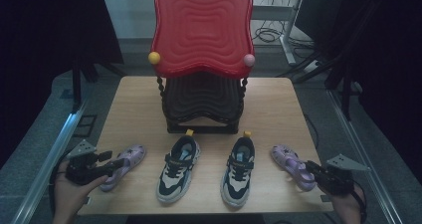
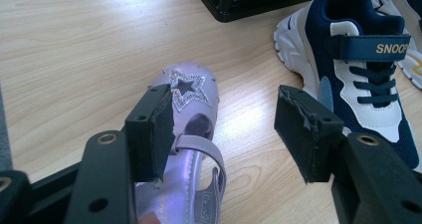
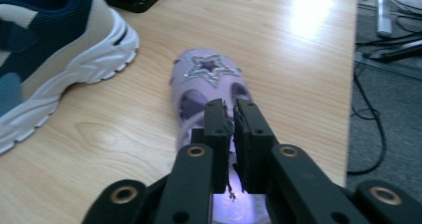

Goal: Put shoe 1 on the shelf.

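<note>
Sneakers [image 1: 206, 168] between sandals [image 1: 124, 165], before rack [image 1: 201, 104].

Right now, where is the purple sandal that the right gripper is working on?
In the high view the right purple sandal lies near the table's front right corner, just right of the right sneaker, with the right gripper at its heel.

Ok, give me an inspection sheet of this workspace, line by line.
Surface: light wooden table.
Job's things: left purple sandal and right purple sandal at the row's outer ends, two navy-and-white sneakers between them.
Clutter: black stand carrying a red wavy tray.
Grippers: left gripper open, jaws around the left sandal's strap area; right gripper nearly shut on the right sandal's strap.
Cables: loose leads on the floor behind the table.
Surroundings: dark room, grey floor, metal rails.
</note>
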Available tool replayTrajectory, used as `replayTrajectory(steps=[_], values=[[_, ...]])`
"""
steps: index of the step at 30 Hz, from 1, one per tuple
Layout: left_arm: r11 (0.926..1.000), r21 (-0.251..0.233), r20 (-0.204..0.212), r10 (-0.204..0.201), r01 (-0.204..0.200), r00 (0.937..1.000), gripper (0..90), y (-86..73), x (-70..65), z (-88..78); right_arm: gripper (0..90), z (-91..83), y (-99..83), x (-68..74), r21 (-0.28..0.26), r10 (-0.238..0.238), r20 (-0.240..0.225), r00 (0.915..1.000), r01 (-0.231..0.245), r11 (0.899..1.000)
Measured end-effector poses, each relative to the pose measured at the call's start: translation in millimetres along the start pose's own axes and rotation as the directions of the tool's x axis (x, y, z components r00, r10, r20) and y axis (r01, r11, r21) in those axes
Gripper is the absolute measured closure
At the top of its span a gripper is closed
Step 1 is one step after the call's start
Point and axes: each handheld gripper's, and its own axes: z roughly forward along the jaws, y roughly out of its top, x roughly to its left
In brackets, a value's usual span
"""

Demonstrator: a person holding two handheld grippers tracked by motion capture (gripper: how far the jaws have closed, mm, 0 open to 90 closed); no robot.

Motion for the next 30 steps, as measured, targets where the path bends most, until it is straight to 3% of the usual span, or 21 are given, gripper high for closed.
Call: replayTrajectory(steps=[4, 10, 18, 25, 30], values=[[0.9998, -0.018, 0.015, 0.0, 0.0, 0.9999, 40.5, 1.2, 2.2, -10.1, 79.7, 3.7, 2.6, 3.1, 0.005, -0.011, -0.015, 0.9998, 0.011, 1.0], [0.9996, -0.012, 0.021, -0.025, 0.025, 0.9995, 41.4, -14.9, 8.9, -15.0, 71.7, 10.0, 5.5, 8.7, 0.008, -0.016, -0.049, 0.9987, 0.017, 1.0], [0.9996, -0.01, 0.031, -0.028, 0.028, 0.9991, 46.0, -30.7, 14.1, -18.4, 67.0, 6.5, 0.1, 11.0, -0.028, 0.02, -0.05, 0.9986, -0.022, 0.999], [0.9971, 0.074, 0.063, -0.022, 0.018, 0.9978, 54.7, -47.9, 14.2, 2.3, 64.1, 15.6, -3.1, 15.5, -0.005, 0.014, -0.06, 0.9981, -0.014, 1.0], [0.9955, 0.093, 0.065, -0.023, 0.017, 0.9976, 57.4, -54.8, 15.2, 9.3, 64.1, 10.6, -3.0, 12.6, -0.02, 0.022, -0.051, 0.9985, -0.023, 1.0]])
